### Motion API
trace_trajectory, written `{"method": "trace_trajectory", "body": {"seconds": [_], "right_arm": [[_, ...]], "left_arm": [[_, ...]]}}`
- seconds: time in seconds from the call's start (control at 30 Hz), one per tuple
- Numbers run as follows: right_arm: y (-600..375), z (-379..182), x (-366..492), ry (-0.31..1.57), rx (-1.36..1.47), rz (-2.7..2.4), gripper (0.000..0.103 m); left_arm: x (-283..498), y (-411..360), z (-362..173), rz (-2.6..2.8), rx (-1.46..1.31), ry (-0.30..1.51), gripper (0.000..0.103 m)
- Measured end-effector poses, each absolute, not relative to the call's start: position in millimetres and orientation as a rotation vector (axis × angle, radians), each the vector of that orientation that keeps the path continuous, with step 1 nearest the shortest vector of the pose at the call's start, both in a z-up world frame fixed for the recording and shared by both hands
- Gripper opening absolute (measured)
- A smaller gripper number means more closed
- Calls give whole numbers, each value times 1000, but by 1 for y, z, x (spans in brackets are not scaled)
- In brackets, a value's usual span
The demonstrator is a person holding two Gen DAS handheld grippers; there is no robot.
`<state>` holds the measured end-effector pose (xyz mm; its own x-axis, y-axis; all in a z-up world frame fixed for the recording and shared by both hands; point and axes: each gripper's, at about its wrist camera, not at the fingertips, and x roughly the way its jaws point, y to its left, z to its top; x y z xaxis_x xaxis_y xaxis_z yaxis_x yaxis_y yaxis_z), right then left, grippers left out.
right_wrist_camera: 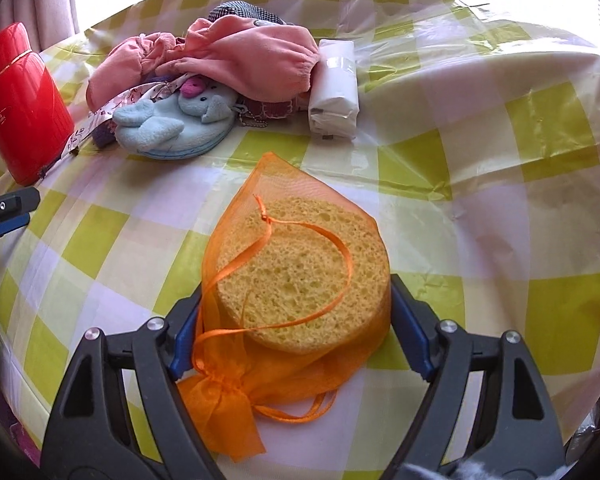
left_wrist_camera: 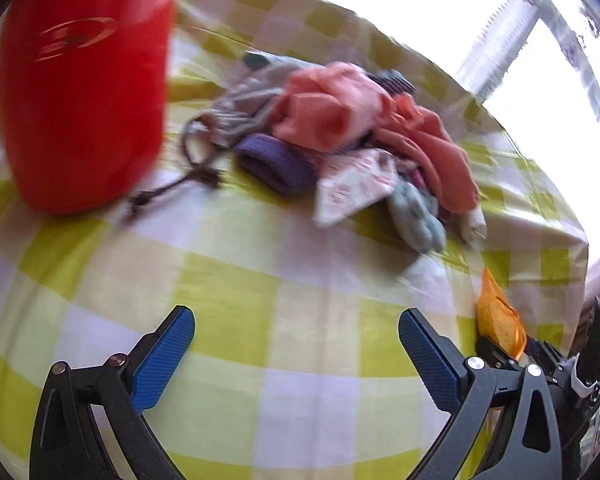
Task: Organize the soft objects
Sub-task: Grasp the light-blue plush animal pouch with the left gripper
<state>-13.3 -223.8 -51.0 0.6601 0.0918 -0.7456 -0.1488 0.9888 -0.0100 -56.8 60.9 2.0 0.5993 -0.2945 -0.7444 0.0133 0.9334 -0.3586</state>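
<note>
My right gripper (right_wrist_camera: pixel 296 308) is shut on an orange mesh bag with yellow round sponges (right_wrist_camera: pixel 300 268), held just above the checked tablecloth; the bag also shows at the right edge of the left wrist view (left_wrist_camera: pixel 500 320). My left gripper (left_wrist_camera: pixel 296 344) is open and empty over the cloth. A pile of soft things lies at the far side: pink garments (right_wrist_camera: pixel 252 60) (left_wrist_camera: pixel 340 112), a light-blue plush elephant pouch (right_wrist_camera: pixel 172 120) (left_wrist_camera: pixel 416 216), a purple knit piece (left_wrist_camera: pixel 276 160), a grey drawstring bag (left_wrist_camera: pixel 236 116) and a patterned cloth (left_wrist_camera: pixel 352 188).
A red plastic container (left_wrist_camera: pixel 84 92) (right_wrist_camera: pixel 20 100) stands at the left of the table. A white wrapped packet (right_wrist_camera: pixel 336 88) lies right of the pile. The table (right_wrist_camera: pixel 500 160) has a yellow-green checked plastic cover. A bright window is behind.
</note>
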Motion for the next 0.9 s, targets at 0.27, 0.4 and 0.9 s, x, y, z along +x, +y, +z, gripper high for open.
{"method": "trace_trajectory", "body": {"seconds": [0.27, 0.4, 0.9], "right_arm": [[-228, -52, -8, 840, -75, 155, 83], [-229, -51, -15, 839, -68, 152, 84], [-228, -53, -13, 836, -72, 157, 84]], "left_arm": [[23, -27, 0, -257, -312, 917, 88], [39, -36, -6, -286, -354, 944, 25], [-97, 26, -6, -62, 88, 887, 92]]}}
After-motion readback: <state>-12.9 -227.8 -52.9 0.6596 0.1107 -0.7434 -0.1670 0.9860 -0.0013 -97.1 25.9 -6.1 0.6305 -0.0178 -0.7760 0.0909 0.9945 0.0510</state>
